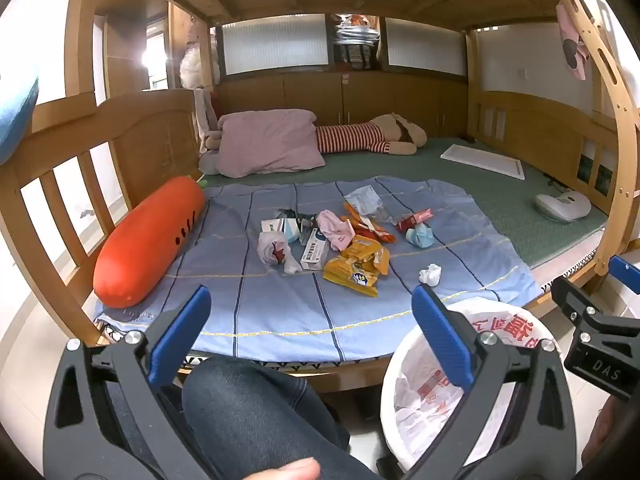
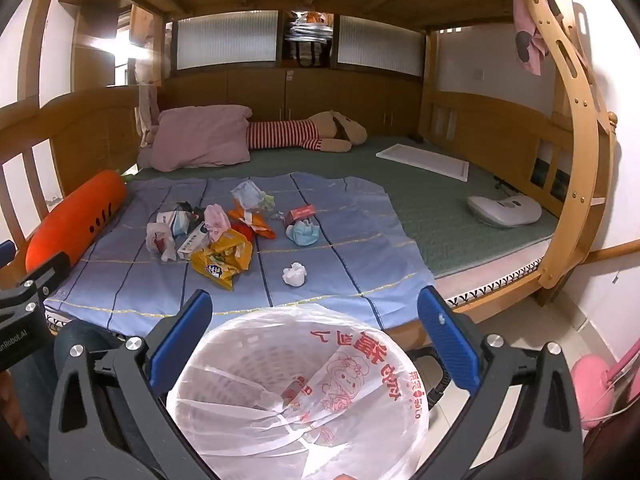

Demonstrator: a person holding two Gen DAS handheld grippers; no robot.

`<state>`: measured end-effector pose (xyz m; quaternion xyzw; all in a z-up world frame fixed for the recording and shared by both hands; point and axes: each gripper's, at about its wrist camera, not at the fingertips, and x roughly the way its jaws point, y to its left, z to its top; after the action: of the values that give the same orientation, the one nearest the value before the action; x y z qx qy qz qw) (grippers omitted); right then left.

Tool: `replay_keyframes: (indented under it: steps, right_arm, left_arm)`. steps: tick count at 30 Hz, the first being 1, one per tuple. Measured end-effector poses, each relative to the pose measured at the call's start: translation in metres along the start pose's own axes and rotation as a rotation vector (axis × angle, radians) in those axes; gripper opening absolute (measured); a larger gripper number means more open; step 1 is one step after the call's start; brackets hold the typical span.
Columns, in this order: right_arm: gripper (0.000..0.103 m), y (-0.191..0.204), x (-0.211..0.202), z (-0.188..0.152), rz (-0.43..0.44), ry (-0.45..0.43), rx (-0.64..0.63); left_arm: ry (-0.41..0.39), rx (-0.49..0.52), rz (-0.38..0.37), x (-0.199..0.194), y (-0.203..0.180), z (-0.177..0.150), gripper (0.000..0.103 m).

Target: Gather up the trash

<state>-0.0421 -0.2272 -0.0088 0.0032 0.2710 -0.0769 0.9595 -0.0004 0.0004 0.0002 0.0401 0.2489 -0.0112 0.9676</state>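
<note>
Below our right gripper [image 2: 312, 328], jaws spread and empty, sits the lined bin [image 2: 296, 392]; only our left gripper's [image 1: 312, 320] view, equally spread, shows a knee [image 1: 248, 408].

A heap of crumpled wrappers, boxes and tissues [image 2: 208, 236] lies on the blue bedsheet. A white paper wad [image 2: 294, 274] sits at its 4 o'clock; the white bag-lined basket [image 2: 296, 392] stands at 6.
</note>
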Motion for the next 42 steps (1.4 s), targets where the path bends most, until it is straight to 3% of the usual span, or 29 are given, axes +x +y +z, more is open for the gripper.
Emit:
replay_keyframes:
  steps: [42]
  right_arm:
    - [0.100,0.0002,0.0012,-0.0002,0.004,0.007,0.006]
  left_arm:
    - [0.019,0.009,0.001,0.0018,0.0010,0.0003,0.100]
